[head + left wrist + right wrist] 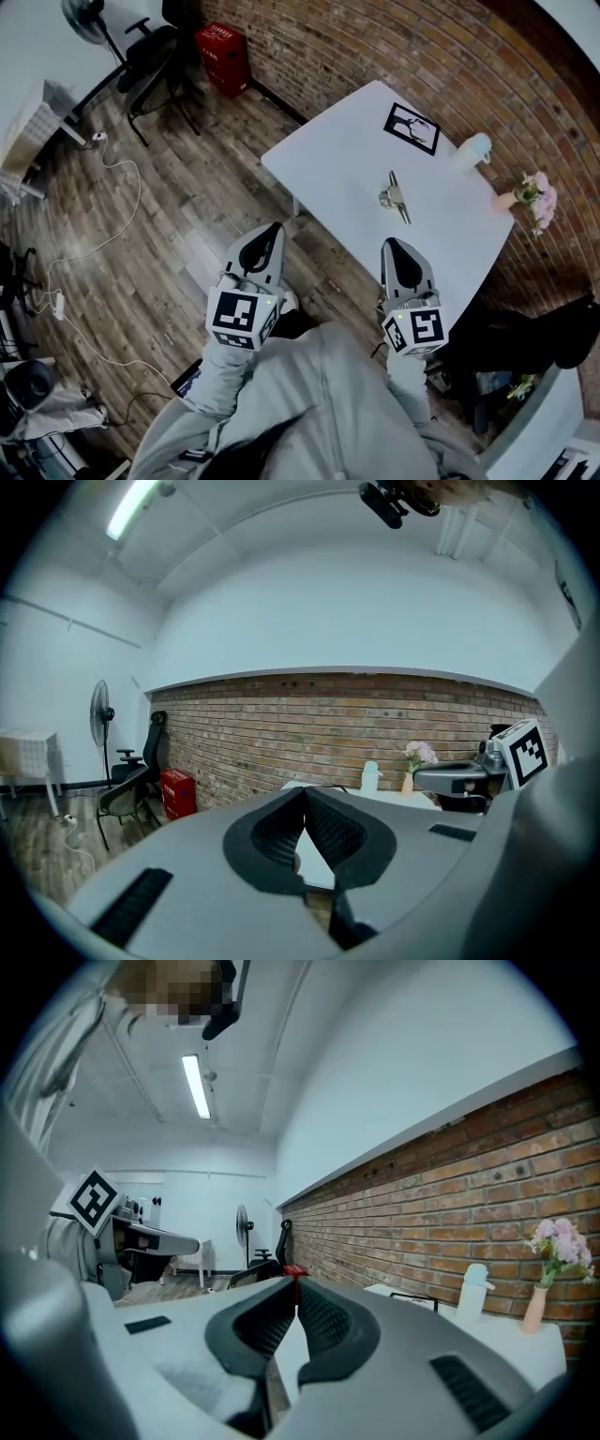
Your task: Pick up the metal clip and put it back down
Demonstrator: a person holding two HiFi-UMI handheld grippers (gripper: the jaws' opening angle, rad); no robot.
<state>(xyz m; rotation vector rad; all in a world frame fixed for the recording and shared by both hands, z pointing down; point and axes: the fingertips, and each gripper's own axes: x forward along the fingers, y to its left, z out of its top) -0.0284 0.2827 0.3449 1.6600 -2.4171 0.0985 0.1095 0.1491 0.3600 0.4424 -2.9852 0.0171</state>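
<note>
Head view shows the task not yet started. The metal clip (396, 197) lies alone on the white table (328, 164), near the middle of the top, and neither tool touches it. The left gripper (273, 229) hangs over the wooden floor, off the table's near edge. The right gripper (393, 246) is above the near edge of the table, with the clip ahead of its tips and apart from them.

Both gripper views show the jaws brought together, pads meeting at the tips with nothing between them. The right one would have to spread its jaws before it could take anything.

All of the job is left, as I judge it: reach, close on the clip, lift, set it down again, let go.

The clip's long axis runs roughly away from the person, and in the head view it leans from upper left to lower right. One thin end points toward the card (412, 128) at the far edge, the other toward the near edge. Its bulkier, looped part sticks out to the left of the middle. Which end is the mouth is too small to tell.
</note>
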